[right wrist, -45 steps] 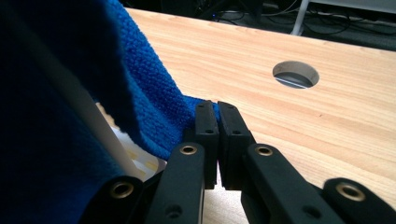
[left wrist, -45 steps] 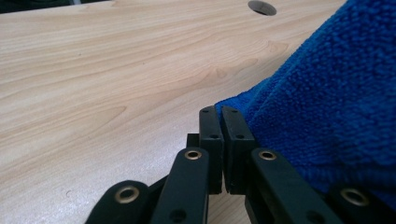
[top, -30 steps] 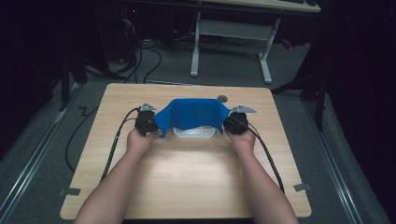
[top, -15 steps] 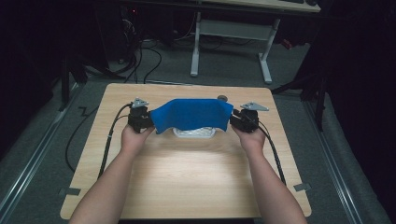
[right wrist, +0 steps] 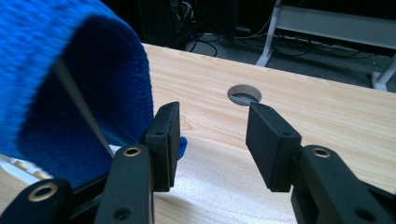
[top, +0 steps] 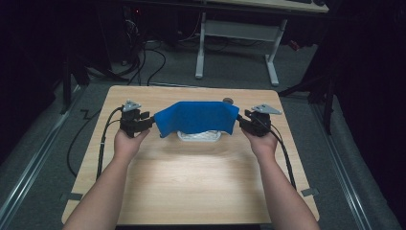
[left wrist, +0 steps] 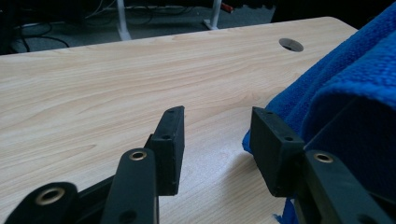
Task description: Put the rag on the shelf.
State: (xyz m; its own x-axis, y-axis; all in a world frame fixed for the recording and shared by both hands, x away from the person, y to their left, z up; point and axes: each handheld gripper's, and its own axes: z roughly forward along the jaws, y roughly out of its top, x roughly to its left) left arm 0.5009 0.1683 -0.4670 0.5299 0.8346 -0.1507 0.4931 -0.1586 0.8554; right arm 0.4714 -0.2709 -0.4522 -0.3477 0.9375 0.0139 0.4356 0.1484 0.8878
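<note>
Blue towel [top: 197, 118] draped between left hand-held gripper [top: 149, 122] and right hand-held gripper [top: 241, 122]; both jaws apart.

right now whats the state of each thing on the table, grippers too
blue towel: draped over the white tray, free of both grippers
white tray: flat on the table, mostly covered
left gripper: open, beside the towel's edge
right gripper: open, beside the towel's other edge
table: bare wood on the near half

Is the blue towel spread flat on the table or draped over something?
Draped: the blue towel arches over a white object, and the right gripper view shows hollow space under it.
</note>
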